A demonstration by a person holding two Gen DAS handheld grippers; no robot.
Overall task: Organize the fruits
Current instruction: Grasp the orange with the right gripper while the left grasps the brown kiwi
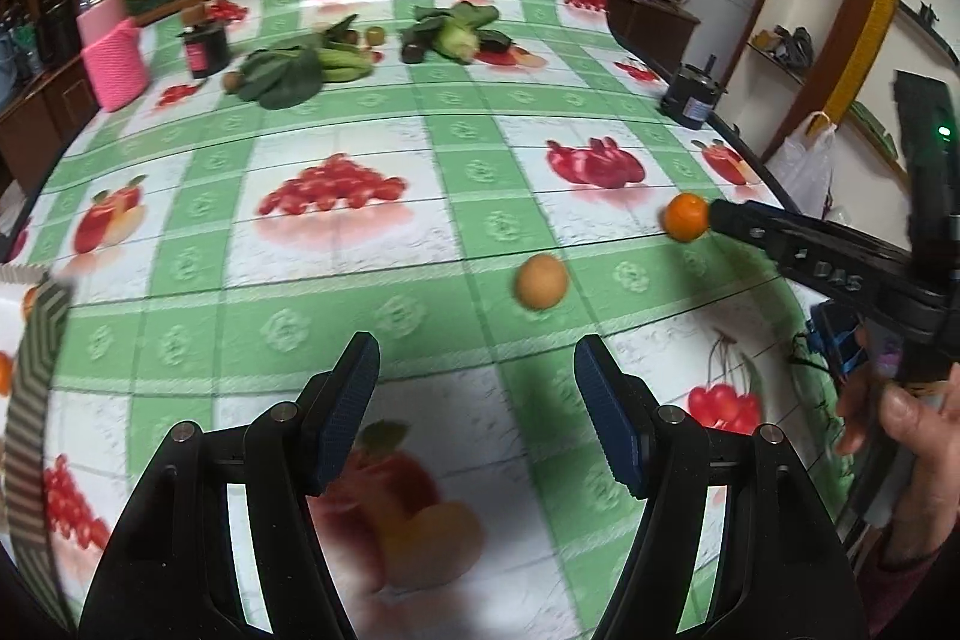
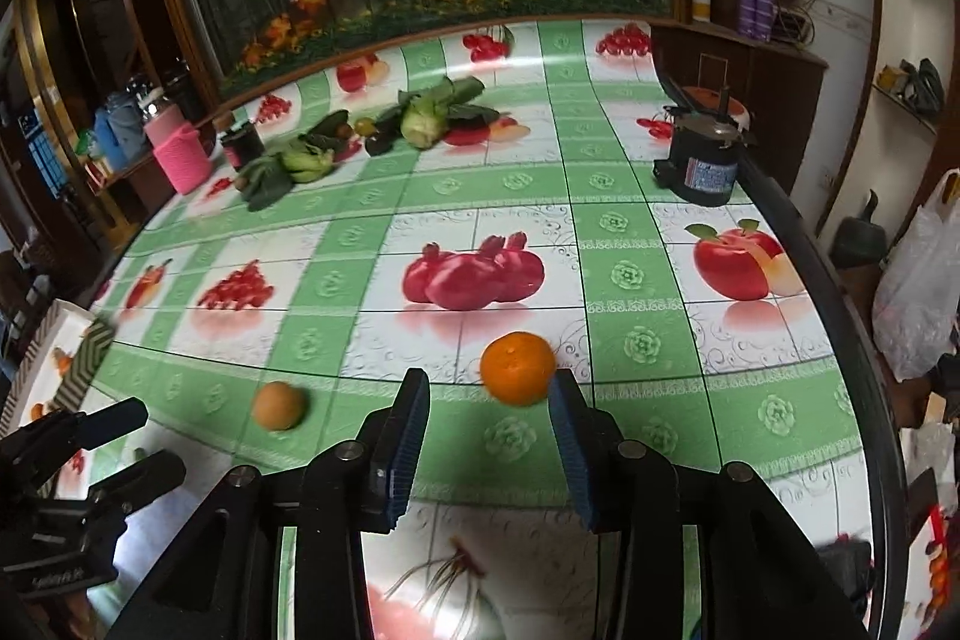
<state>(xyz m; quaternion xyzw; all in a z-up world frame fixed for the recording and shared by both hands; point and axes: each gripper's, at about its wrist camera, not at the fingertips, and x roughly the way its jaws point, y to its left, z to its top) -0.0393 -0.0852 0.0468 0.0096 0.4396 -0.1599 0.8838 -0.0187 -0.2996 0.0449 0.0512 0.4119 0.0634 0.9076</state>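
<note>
An orange (image 2: pixel 517 367) sits at the tips of my right gripper (image 2: pixel 489 379), against the right finger and apart from the left one; the jaws stand open. In the left wrist view the same orange (image 1: pixel 687 217) is at the tip of the right gripper (image 1: pixel 720 215), which a hand (image 1: pixel 888 418) holds. A duller brownish-orange round fruit (image 1: pixel 540 280) lies on the tablecloth just ahead of my left gripper (image 1: pixel 474 346), which is open with nothing between its pads. The right wrist view shows that fruit (image 2: pixel 277 404) with the left gripper (image 2: pixel 141 439) near it.
A box with a zigzag-patterned rim (image 1: pixel 36 370) stands at the left table edge with orange fruit inside. Leafy greens (image 1: pixel 282 70), a cabbage (image 1: pixel 456 34), a dark jar (image 1: pixel 207 49) and a pink holder (image 1: pixel 117 61) are at the back. A small motor (image 2: pixel 705 160) stands near the right edge.
</note>
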